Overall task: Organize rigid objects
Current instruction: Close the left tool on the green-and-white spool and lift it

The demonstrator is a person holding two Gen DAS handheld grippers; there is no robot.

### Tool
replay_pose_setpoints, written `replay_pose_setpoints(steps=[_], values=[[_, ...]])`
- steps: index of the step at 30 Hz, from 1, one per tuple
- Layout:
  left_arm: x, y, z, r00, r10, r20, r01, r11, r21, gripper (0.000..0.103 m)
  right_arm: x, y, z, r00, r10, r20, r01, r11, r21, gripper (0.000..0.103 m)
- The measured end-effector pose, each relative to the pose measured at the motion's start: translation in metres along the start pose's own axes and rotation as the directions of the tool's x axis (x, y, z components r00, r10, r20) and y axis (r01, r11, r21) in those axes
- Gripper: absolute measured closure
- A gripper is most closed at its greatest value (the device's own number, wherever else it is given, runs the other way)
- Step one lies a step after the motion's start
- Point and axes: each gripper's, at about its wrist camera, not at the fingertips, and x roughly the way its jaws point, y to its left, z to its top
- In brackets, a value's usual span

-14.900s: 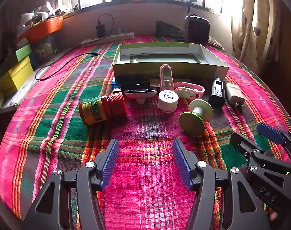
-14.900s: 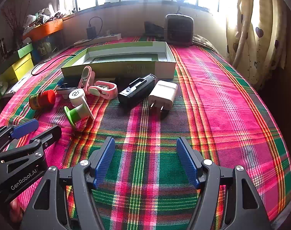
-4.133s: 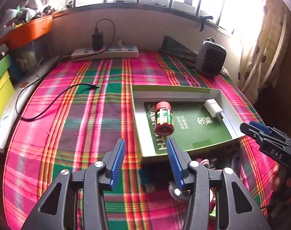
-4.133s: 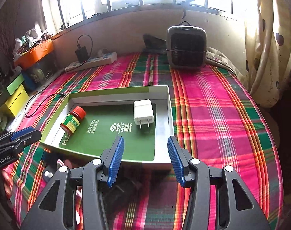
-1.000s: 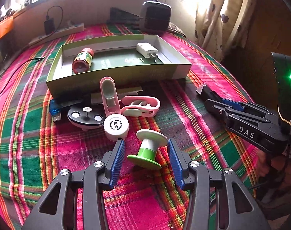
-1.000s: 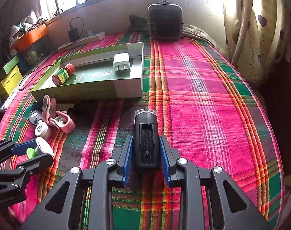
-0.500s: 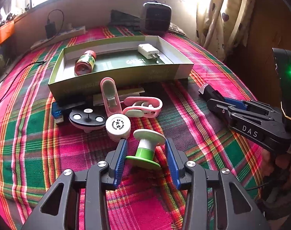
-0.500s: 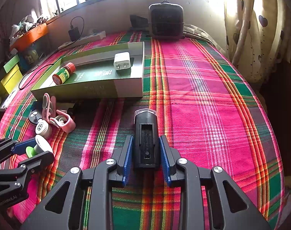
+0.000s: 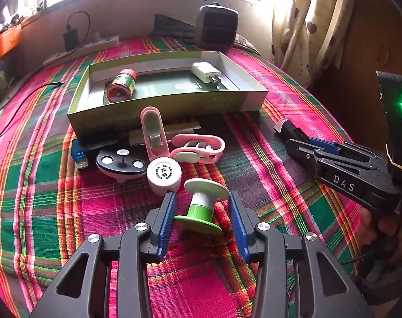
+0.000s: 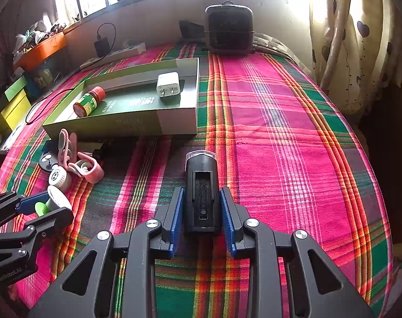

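Grips a green-and-white spool (image 9: 201, 206) in the left tongs (image 9: 201, 196), blue pads pressed on its two flanges, spool tilted, green flange nearer the camera, in front of the box (image 9: 158, 111) and well apart from its near wall. Cannot tell whether the spool rests on the plaid cloth (image 10: 280, 132) or hangs just above it. Clamps a black device (image 10: 201, 169) in the right tongs (image 10: 201, 189), pads tight on both long sides, clear tip pointing forward, in front of the box's right-hand corner and apart from it. Shows inside the box a red-capped bottle (image 9: 121, 84) lying on its side at the left end, and a white charger (image 9: 205, 72) lying flat toward the right end, prongs aimed at the near wall. Shows a small heap just in front of the box's near wall: one pink clip (image 9: 153, 129) leaning up against the wall, a second pink clip (image 9: 198, 148) lying to its right, a blue USB stick (image 9: 79, 153) under the box's left corner, a dark disc (image 9: 121, 163) beside it, and a white round cap (image 9: 164, 172) between the disc and the spool, just beside the left tongs' tip. Shows behind the box a dark heater (image 10: 228, 29) and, behind its left end, a power strip (image 10: 113, 53) along the wall.
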Motion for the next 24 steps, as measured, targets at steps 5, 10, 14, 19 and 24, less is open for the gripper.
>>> replay_pose_setpoints(steps=[5, 10, 14, 19, 24], values=[[0.0, 0.001, 0.0, 1.0, 0.0, -0.001, 0.0, 1.0, -0.001, 0.064, 0.0, 0.0, 0.0, 1.0, -0.003, 0.0, 0.003, 1.0, -0.001, 0.074], [-0.001, 0.001, 0.0, 1.0, -0.001, 0.001, 0.001, 1.0, -0.003, 0.065, -0.003, 0.001, 0.0, 1.0, -0.003, 0.016, 0.003, 1.0, -0.002, 0.074], [-0.004, 0.001, 0.003, 1.0, -0.003, 0.011, 0.003, 1.0, -0.007, 0.065, -0.004, 0.004, 0.0, 1.0, -0.004, 0.017, 0.004, 1.0, -0.016, 0.074], [-0.008, 0.0, 0.008, 1.0, -0.006, 0.023, 0.006, 1.0, -0.01, 0.065, -0.005, 0.003, 0.002, 1.0, -0.003, 0.021, 0.003, 1.0, -0.014, 0.074], [-0.018, 0.0, 0.011, 0.999, -0.017, 0.045, 0.017, 1.0, -0.006, 0.065, -0.012, 0.004, 0.006, 0.999, 0.001, 0.038, -0.001, 1.0, -0.018, 0.074]])
